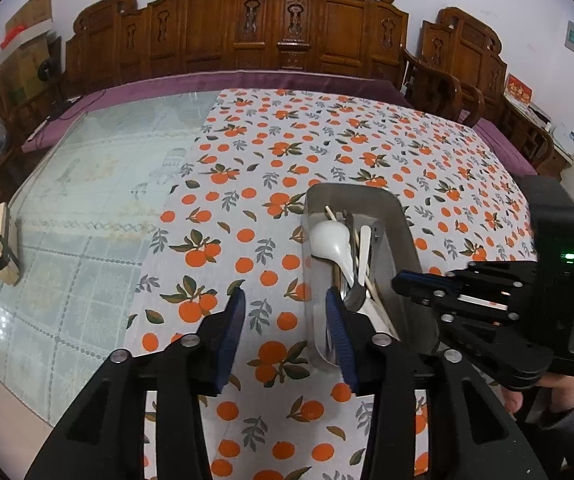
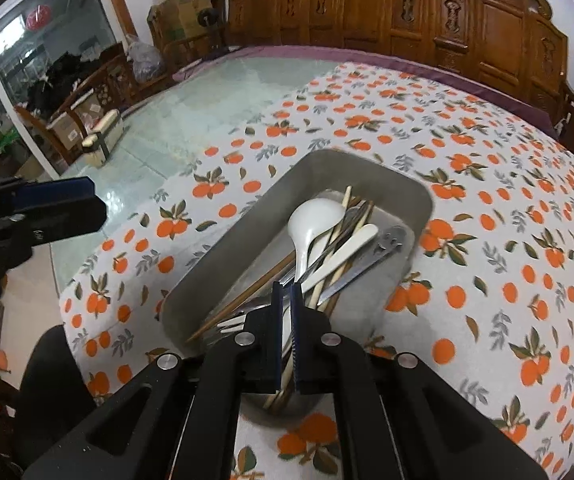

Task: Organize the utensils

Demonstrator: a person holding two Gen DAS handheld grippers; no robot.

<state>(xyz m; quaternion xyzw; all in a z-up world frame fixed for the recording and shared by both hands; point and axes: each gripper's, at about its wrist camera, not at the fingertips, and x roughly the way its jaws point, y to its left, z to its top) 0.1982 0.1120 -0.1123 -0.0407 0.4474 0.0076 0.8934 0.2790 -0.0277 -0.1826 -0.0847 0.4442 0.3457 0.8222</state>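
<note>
- The metal tray (image 2: 223,256), full of utensils, sits on the orange-print cloth (image 2: 487,200) near the bench's near edge.
- The right tongs (image 2: 285,304) are almost pressed together over the pile; whether they pinch anything, I cannot tell.
- The left tongs (image 1: 285,320) are spread wide, one finger at the tray's near wall.
- Take one piece only, like the white spoon (image 2: 311,220), and lift it slowly so nothing else comes up.

Even indoor light, moderately bright, soft shadows. Glare on the glass worktop (image 1: 87,200) at left and sheen on the metal tray (image 2: 367,176). Heavy fisheye bending, dark vignette corners. Centre sharp, edges slightly soft.
</note>
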